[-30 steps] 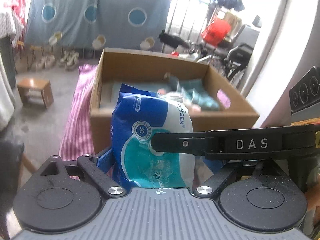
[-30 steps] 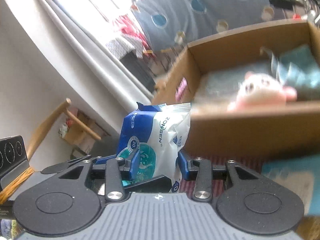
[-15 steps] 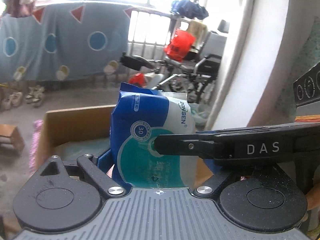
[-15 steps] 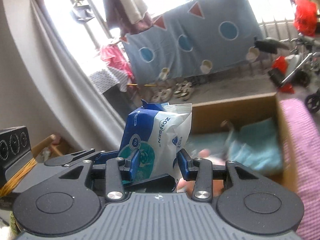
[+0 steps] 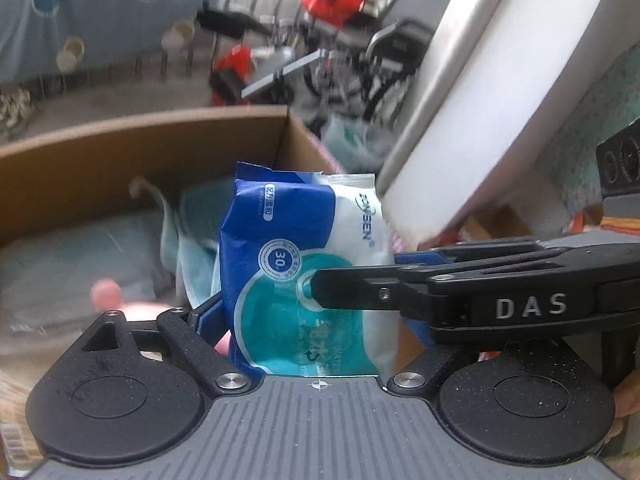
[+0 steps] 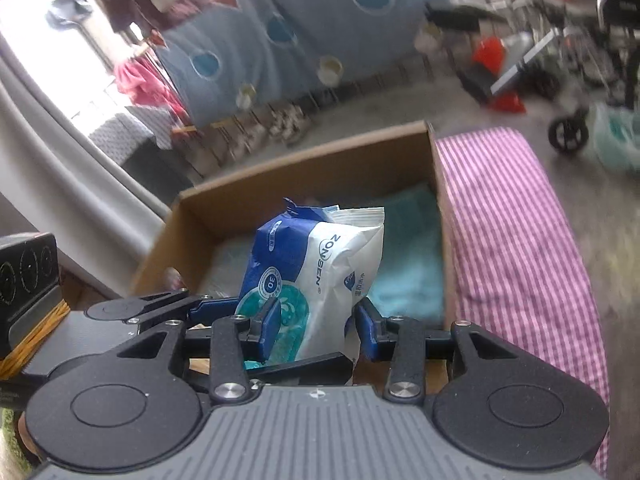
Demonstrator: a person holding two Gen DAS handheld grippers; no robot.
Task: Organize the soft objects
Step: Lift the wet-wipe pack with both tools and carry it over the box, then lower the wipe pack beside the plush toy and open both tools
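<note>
A: The wipes pack point(image 5: 304, 276), blue and white with a teal oval and a "30" badge, is up in the air, standing on end above the near edge of the cardboard box point(image 6: 304, 168).

B: Who has it?

A: Both tongs. The right tongs point(image 6: 316, 326) pinch its lower part across the narrow way, one blue pad on the printed face and the other on the white side. The left tongs point(image 5: 308, 316) straddle its width; their jaws have just been closing a little, with the pack between them. One blue finger point(image 5: 208, 316) lies against the pack's blue edge. The finger on the other side is mostly hidden behind the right tongs' black arm, which crosses the left wrist view sideways and bears the letters "DAS".

B: So both are clamped on it?

A: The right ones plainly are. The left ones sit snug against it on the side I can see, and they are set wide because they span the pack's breadth.

B: What is in the box?

A: A teal cloth point(image 6: 408, 264) spread over the floor of the box, and below the pack something pink and soft point(image 5: 106, 292), blurred.

B: And around the box?

A: It stands on a pink and white striped cover point(image 6: 516, 248), which runs out beside the box's side wall. Beyond the box's far wall hangs a blue sheet with round patches point(image 6: 304, 32).
</note>
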